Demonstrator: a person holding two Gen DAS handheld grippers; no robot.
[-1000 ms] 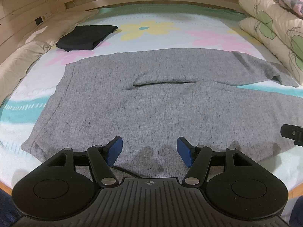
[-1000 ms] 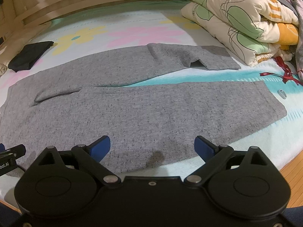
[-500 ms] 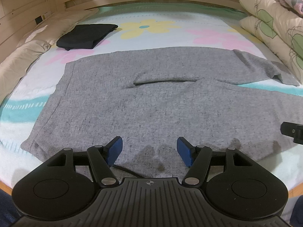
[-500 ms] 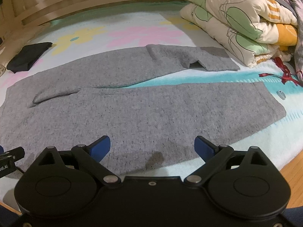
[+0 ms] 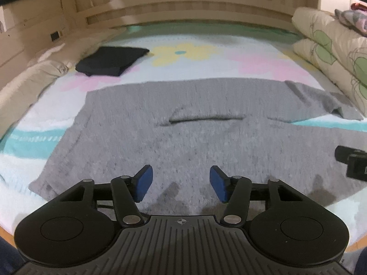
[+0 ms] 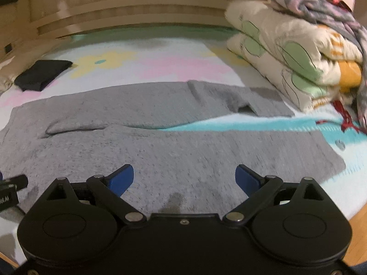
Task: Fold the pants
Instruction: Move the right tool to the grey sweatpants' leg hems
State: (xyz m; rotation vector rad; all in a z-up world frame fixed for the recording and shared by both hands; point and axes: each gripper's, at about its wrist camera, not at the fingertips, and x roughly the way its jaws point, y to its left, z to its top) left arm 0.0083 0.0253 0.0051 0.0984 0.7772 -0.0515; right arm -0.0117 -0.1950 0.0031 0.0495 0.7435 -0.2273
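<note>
Grey pants (image 5: 183, 142) lie spread flat across the bed, waistband to the left, both legs running right. They also show in the right wrist view (image 6: 183, 146), with the far leg's cuff folded over near the quilt. My left gripper (image 5: 181, 183) is open and empty, low over the near edge of the pants by the waist end. My right gripper (image 6: 184, 178) is open wide and empty, low over the near leg. Each gripper shows at the edge of the other's view.
A folded black garment (image 5: 112, 60) lies at the far left of the flowered sheet (image 5: 263, 64). A folded quilt (image 6: 286, 52) with clothes on top is stacked at the right. A beige pillow (image 5: 25, 87) lies on the left. A wooden headboard (image 5: 183, 11) runs along the back.
Both cameras have tilted up and dropped lower toward the near edge of the pants. The frames are now blurred by motion. Both grippers stay open and the pants have not moved.
</note>
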